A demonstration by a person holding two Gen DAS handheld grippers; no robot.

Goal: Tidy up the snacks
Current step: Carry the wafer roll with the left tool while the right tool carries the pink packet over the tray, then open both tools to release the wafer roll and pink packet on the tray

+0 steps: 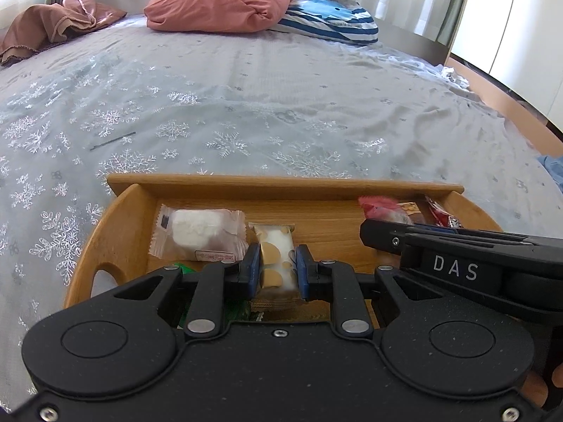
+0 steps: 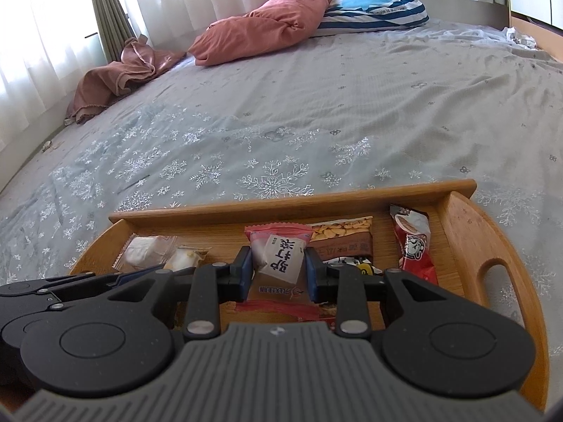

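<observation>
Snack packets (image 1: pixel 277 263) (image 2: pixel 278 263) lie lengthwise between each gripper's pads, pointing forward.

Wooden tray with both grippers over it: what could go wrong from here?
1. The left gripper and right gripper work side by side and could collide.
2. The gold-dotted white packet could land on the clear-wrapped white cake.
3. Pressing the wooden tray could tip it on the soft grey bedspread.

My 2 cameras sit close above the tray (image 1: pixel 281 184), side by side, looking down and across the bed (image 2: pixel 316 98). Both see tray and bed.
</observation>
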